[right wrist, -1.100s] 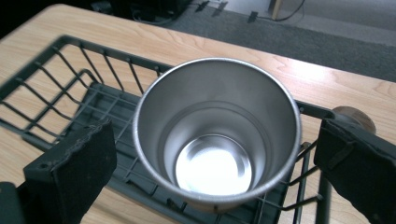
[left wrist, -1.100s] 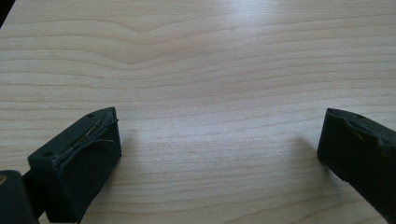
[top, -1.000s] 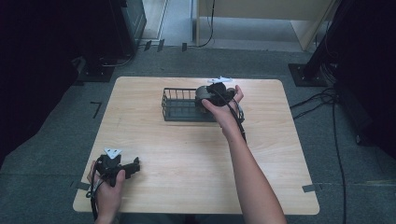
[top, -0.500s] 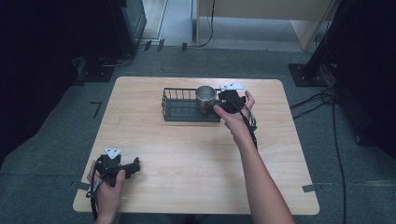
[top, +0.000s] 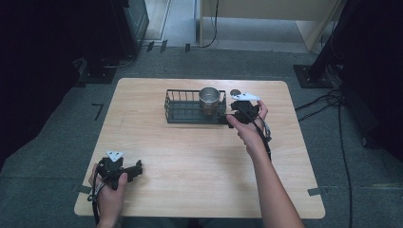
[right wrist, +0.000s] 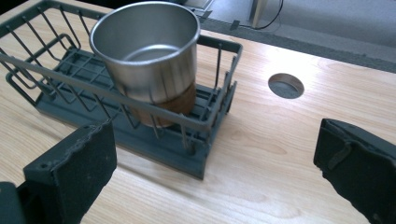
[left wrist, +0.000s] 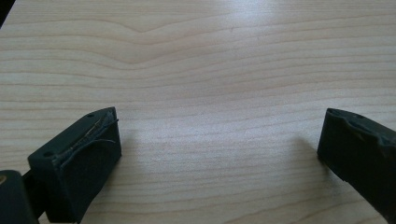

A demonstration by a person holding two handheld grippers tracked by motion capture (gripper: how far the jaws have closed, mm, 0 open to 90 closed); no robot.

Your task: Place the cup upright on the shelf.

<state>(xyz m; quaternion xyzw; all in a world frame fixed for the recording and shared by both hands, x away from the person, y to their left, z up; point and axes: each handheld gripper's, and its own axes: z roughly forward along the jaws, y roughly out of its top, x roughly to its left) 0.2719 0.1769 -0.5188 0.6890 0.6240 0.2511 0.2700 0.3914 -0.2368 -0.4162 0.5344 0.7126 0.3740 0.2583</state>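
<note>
At the right end of the dark wire basket (top: 190,107) the shiny steel cup with a brown band at its base (top: 209,99) stands upright inside. The right gripper (top: 241,113) is just beside this end, its jaws spread apart and holding nothing. If it swings sideways, a jaw may catch the thin rim wire and drag the basket, or tip the cup. The left gripper (top: 138,168) rests released near the front edge of the pale wooden table (top: 199,161). The cup's foot is partly hidden behind the wires, so I cannot tell how flat it sits.
</note>
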